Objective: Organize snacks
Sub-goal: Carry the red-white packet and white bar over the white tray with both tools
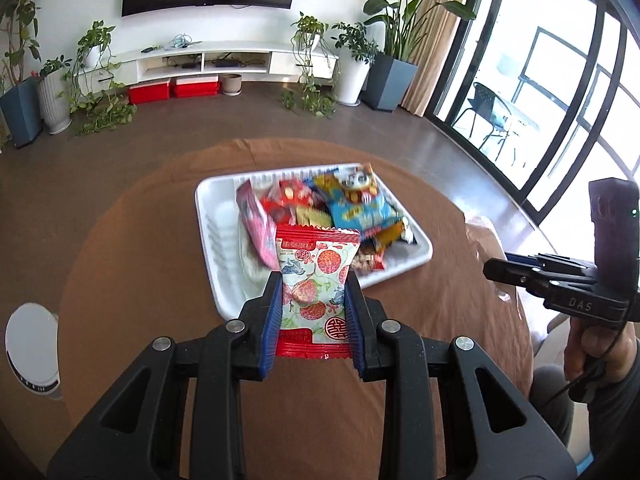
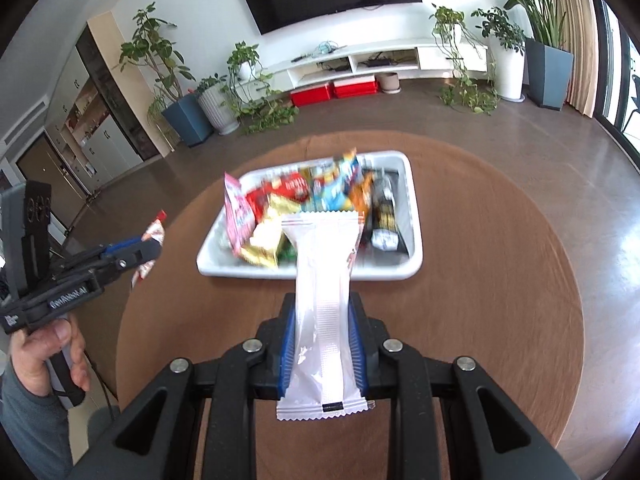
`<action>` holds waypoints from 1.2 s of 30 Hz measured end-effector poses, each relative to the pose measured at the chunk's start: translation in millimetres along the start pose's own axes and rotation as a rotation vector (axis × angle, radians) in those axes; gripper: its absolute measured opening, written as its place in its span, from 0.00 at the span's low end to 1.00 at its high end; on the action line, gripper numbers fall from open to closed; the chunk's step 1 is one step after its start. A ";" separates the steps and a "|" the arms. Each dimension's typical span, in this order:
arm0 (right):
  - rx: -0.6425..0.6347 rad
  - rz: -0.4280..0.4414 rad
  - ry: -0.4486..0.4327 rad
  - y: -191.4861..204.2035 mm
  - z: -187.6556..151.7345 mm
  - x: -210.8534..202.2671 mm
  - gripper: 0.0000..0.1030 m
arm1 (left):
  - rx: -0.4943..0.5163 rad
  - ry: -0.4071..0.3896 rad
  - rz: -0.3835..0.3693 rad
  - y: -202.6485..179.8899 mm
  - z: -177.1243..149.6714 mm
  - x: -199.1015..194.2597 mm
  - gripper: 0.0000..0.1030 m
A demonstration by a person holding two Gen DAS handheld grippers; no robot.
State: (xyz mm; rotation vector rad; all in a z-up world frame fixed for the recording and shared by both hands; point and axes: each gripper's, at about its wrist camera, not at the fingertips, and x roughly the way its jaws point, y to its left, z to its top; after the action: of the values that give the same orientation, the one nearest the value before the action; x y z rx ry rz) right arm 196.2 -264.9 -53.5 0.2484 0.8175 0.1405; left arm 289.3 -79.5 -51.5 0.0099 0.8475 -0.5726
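Observation:
My left gripper (image 1: pixel 313 286) is shut on a red-and-white lychee-print snack packet (image 1: pixel 314 288), held above the brown round table just short of the white tray (image 1: pixel 218 196). In the right wrist view, my right gripper (image 2: pixel 323 308) is shut on a plain white snack packet (image 2: pixel 325 300), its seam side facing the camera, also held in front of the white tray (image 2: pixel 412 184). The tray holds several colourful snack packets (image 1: pixel 352 200) in a loose pile. Each gripper shows in the other's view: the right one (image 1: pixel 496 268) at the right, the left one (image 2: pixel 152 246) at the left with its packet.
The round table (image 2: pixel 500 280) is covered in brown cloth. A white round object (image 1: pixel 32 344) sits off the table's left side. A person's hands (image 2: pixel 44 340) hold both gripper handles. Beyond lie brown floor, potted plants, a white TV cabinet and red boxes.

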 end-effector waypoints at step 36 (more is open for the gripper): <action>0.002 -0.005 0.153 26.5 96.4 163.2 0.27 | 0.014 0.094 0.129 35.4 60.2 165.2 0.30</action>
State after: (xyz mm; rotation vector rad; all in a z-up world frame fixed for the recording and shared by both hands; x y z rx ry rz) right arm 376.8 -219.5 -97.5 0.2397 0.9701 0.1549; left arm 434.8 -141.7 -135.9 0.1045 0.9270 -0.4594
